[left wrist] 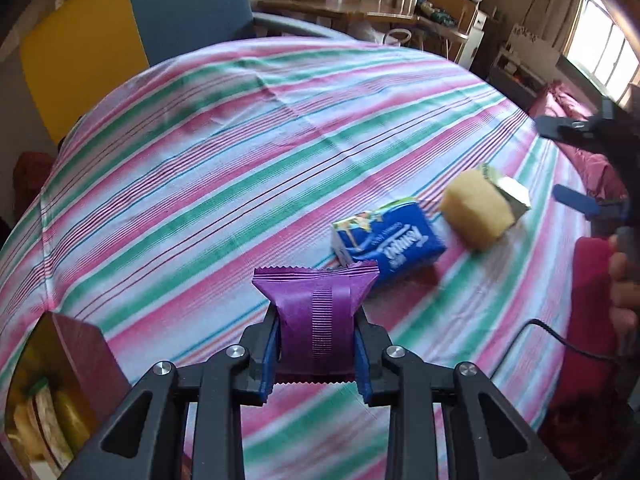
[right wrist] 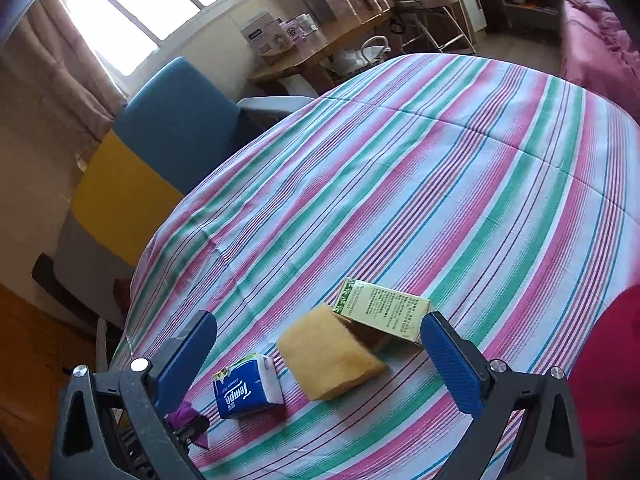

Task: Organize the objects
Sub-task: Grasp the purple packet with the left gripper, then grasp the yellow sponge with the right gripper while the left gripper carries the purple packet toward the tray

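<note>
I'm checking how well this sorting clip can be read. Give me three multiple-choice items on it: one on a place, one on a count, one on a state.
1. What lies between the blue tissue pack and the green box?
A. yellow sponge B. cup C. spoon
2. How many loose items remain on the striped cloth?
A. one B. three C. five
3. The left gripper is:
A. open, empty B. shut on the purple packet C. out of view

A: the yellow sponge sits between them.
B: pack, sponge, box.
B: pads press its sides.
</note>
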A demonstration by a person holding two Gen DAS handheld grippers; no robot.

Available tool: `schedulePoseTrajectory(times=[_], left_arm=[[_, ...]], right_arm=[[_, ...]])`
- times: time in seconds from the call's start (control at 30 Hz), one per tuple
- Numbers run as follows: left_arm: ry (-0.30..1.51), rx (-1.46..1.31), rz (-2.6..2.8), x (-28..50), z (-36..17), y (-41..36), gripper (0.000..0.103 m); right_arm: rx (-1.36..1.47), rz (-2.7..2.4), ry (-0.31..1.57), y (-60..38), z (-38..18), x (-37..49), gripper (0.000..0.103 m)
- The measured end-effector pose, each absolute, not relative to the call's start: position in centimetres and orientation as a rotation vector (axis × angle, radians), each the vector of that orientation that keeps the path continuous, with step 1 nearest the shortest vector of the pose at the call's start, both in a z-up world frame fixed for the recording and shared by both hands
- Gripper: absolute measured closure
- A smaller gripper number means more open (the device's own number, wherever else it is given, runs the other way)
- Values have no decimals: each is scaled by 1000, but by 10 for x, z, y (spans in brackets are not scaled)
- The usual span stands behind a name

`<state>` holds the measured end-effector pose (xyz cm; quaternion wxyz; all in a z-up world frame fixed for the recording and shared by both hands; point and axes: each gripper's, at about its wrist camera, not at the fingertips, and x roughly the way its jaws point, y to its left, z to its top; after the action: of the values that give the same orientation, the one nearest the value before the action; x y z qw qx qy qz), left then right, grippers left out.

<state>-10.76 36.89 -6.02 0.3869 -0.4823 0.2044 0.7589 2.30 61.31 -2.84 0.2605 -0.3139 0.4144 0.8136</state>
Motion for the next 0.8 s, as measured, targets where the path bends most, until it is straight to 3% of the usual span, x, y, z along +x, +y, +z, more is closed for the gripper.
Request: schedulePoseTrajectory(times=[0.3, 0.47, 0.8], left_arm=[[357, -1218, 1964, -70, -43, 333, 73], [317, -1223, 1979, -54, -40, 305, 73], [211, -1222, 2043, -38, -30, 242, 73]], right_arm=[[-943, 2244, 976, 601, -31, 3, 3], [-1098, 2243, 903, 592, -48, -16, 15], [-1265, 2213, 536, 570, -64, -39, 17]])
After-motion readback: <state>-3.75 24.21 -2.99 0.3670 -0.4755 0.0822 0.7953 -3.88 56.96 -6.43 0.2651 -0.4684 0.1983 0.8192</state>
